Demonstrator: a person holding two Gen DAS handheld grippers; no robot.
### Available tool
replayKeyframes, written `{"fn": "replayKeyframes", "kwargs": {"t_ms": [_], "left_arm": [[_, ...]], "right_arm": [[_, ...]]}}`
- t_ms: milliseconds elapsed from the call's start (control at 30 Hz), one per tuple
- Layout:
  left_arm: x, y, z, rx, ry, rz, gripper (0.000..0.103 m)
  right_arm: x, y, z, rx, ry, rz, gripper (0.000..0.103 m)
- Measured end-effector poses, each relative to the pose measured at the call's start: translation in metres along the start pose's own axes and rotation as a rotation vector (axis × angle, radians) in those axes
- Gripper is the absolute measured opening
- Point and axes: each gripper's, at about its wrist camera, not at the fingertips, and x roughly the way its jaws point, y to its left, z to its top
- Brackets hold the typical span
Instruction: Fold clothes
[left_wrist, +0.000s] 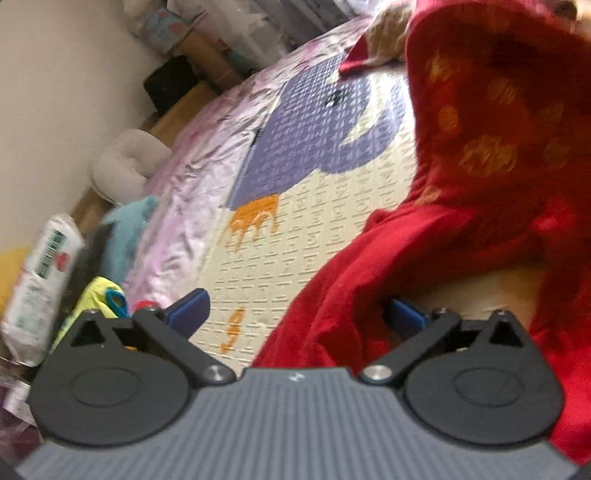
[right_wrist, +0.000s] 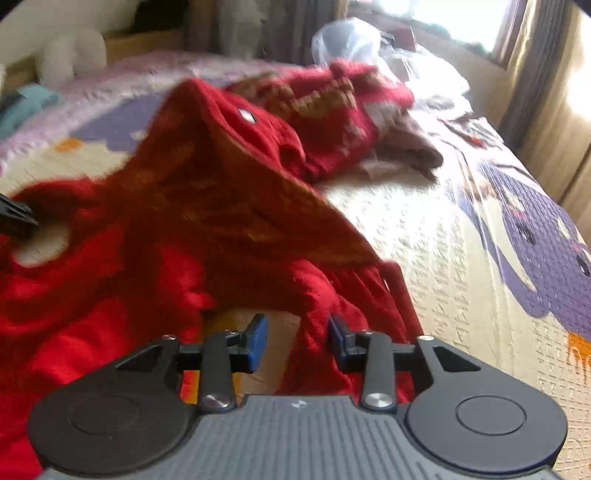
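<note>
A red garment (left_wrist: 480, 147) with a golden pattern on its inner side lies rumpled on the cream play mat (left_wrist: 314, 229); its near edge is raised into a tent shape. My left gripper (left_wrist: 297, 314) is open wide at the garment's left edge, with red cloth bunched against its right pad (left_wrist: 406, 319). In the right wrist view the same garment (right_wrist: 221, 206) fills the left and middle. My right gripper (right_wrist: 298, 341) has its jaws apart; a red fold hangs between the pads near the right one, with mat showing beside the left pad (right_wrist: 258, 341). Part of the left gripper (right_wrist: 14, 218) shows at the far left.
A second red patterned garment (right_wrist: 332, 110) and a brownish one (right_wrist: 402, 151) lie at the back, with a clear plastic bag (right_wrist: 354, 44) behind. A white plush toy (left_wrist: 125, 162), a wipes pack (left_wrist: 40, 280) and small clothes (left_wrist: 103, 299) line the mat's left edge. Curtains (right_wrist: 546, 110) hang on the right.
</note>
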Motion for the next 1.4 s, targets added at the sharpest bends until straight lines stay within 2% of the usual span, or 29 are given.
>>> {"fn": "replayKeyframes", "kwargs": {"t_ms": [67, 167, 233, 267, 367, 467, 600, 733, 933, 1033, 1100, 1167, 1233, 1267, 1300, 1367, 1400], "left_arm": [[-0.008, 0.01, 0.002, -0.054, -0.009, -0.096, 0.103], [-0.018, 0.018, 0.004, -0.121, -0.026, -0.266, 0.103], [-0.02, 0.017, 0.005, -0.139, -0.028, -0.356, 0.103], [-0.021, 0.014, 0.005, -0.137, -0.028, -0.379, 0.103], [-0.018, 0.0, 0.006, -0.119, -0.016, -0.418, 0.103], [-0.009, -0.011, 0.006, -0.119, 0.019, -0.457, 0.103], [0.004, -0.013, 0.007, -0.188, 0.066, -0.525, 0.103], [0.014, -0.011, 0.005, -0.269, 0.105, -0.636, 0.098], [0.019, -0.013, 0.005, -0.301, 0.119, -0.656, 0.095], [0.018, -0.014, 0.006, -0.316, 0.124, -0.707, 0.086], [0.016, -0.017, 0.008, -0.304, 0.119, -0.711, 0.076], [0.016, -0.021, 0.009, -0.293, 0.119, -0.715, 0.052], [0.015, -0.023, 0.009, -0.29, 0.116, -0.709, 0.046], [0.014, -0.024, 0.01, -0.286, 0.113, -0.706, 0.033], [0.014, -0.025, 0.01, -0.284, 0.112, -0.709, 0.028], [0.015, -0.027, 0.011, -0.284, 0.111, -0.712, 0.023], [0.014, -0.028, 0.011, -0.281, 0.108, -0.703, 0.022]], "right_arm": [[-0.007, 0.001, 0.003, 0.031, -0.02, 0.061, 0.041], [-0.005, 0.002, 0.007, 0.1, -0.009, 0.165, 0.039], [-0.003, 0.004, 0.008, 0.145, 0.007, 0.204, 0.037], [-0.002, 0.005, 0.009, 0.162, 0.012, 0.215, 0.037], [-0.005, 0.009, 0.01, 0.141, -0.006, 0.164, 0.038], [-0.002, 0.007, 0.009, 0.163, 0.026, 0.225, 0.038], [0.009, 0.014, 0.005, 0.159, 0.06, 0.238, 0.038], [0.017, 0.015, 0.001, 0.184, 0.073, 0.255, 0.038], [0.019, 0.015, 0.0, 0.185, 0.068, 0.258, 0.038], [0.02, 0.015, 0.001, 0.184, 0.067, 0.258, 0.038], [0.021, 0.015, 0.001, 0.183, 0.066, 0.26, 0.038], [0.023, 0.016, 0.001, 0.182, 0.065, 0.261, 0.038], [0.025, 0.018, 0.003, 0.177, 0.06, 0.262, 0.038], [0.026, 0.019, 0.003, 0.174, 0.056, 0.263, 0.037], [0.027, 0.021, 0.004, 0.17, 0.053, 0.263, 0.036], [0.03, 0.023, 0.005, 0.161, 0.049, 0.254, 0.02], [0.031, 0.024, 0.005, 0.155, 0.048, 0.247, 0.018]]}}
